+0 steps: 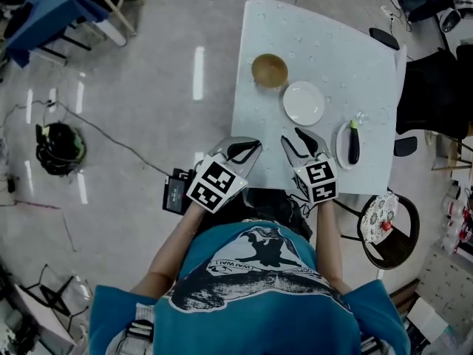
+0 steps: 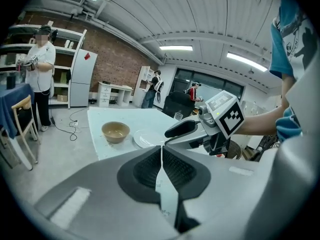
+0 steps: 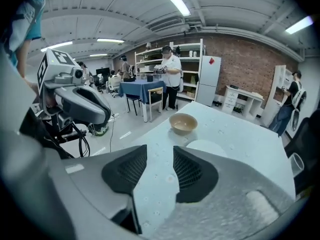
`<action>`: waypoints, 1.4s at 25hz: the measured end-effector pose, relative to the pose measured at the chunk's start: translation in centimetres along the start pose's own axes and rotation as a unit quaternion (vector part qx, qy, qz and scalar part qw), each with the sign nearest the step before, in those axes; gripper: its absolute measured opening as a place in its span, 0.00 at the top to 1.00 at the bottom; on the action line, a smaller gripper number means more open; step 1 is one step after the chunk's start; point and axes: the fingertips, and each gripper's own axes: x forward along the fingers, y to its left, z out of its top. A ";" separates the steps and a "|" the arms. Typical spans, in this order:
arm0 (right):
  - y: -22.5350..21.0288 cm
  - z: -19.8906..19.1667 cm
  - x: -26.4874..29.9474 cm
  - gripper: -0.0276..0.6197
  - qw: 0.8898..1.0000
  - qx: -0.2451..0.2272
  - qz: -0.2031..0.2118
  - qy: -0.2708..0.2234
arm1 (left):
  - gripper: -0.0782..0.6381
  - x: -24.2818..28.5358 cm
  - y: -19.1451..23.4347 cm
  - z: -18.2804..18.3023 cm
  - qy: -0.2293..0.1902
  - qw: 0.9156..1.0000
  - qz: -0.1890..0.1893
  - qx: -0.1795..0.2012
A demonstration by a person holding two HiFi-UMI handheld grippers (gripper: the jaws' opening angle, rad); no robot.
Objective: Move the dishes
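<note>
I hold both tools low over the near edge of the pale speckled bench (image 1: 347, 58), side by side and a little apart. The left hand-held gripper (image 1: 247, 151) is closed. In the left gripper view its two black ribbed pads (image 2: 145, 169) meet at the tips (image 2: 161, 151), with only a thin slit below, and nothing is caught between them. The right hand-held gripper (image 1: 299, 143) is slightly parted. In the right gripper view a narrow gap (image 3: 160, 159) stands between its pads (image 3: 192, 171), and only bare bench top shows through it, so it grips nothing.

The dishes all sit on the bench, clear of both tools. The tan round bowl (image 1: 269, 70) stands upright at the far left of the group and looks empty. The white round plate (image 1: 304, 103) lies flat just to its right and nearer to me, close beside the bowl, though I cannot tell if they touch. From the left gripper view the bowl (image 2: 115, 132) sits left of the plate (image 2: 142, 140), and the right hand-held gripper (image 2: 182, 129) crosses in front. From the right gripper view the bowl (image 3: 183, 123) is beyond the plate (image 3: 206, 146), with the left hand-held gripper (image 3: 92, 109) off to the left.

A small white oval dish (image 1: 342, 148) lies near the bench's right near corner, with a dark aubergine (image 1: 353, 144) lying on it lengthwise.
</note>
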 end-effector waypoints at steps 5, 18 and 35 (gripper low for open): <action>-0.4 -2.2 -2.7 0.71 0.999 0.046 -0.008 -0.014 | 0.86 1.1 -1.8 -0.2 0.006 1.000 -0.007 0.006; 0.7 -5.9 -9.2 0.72 0.995 0.070 0.010 -0.067 | 0.86 1.5 -9.8 -2.8 0.029 0.999 0.013 0.007; 6.6 -9.7 -15.9 0.84 0.989 0.050 0.066 -0.123 | 0.86 -2.0 -19.0 -7.4 0.015 0.997 0.075 0.006</action>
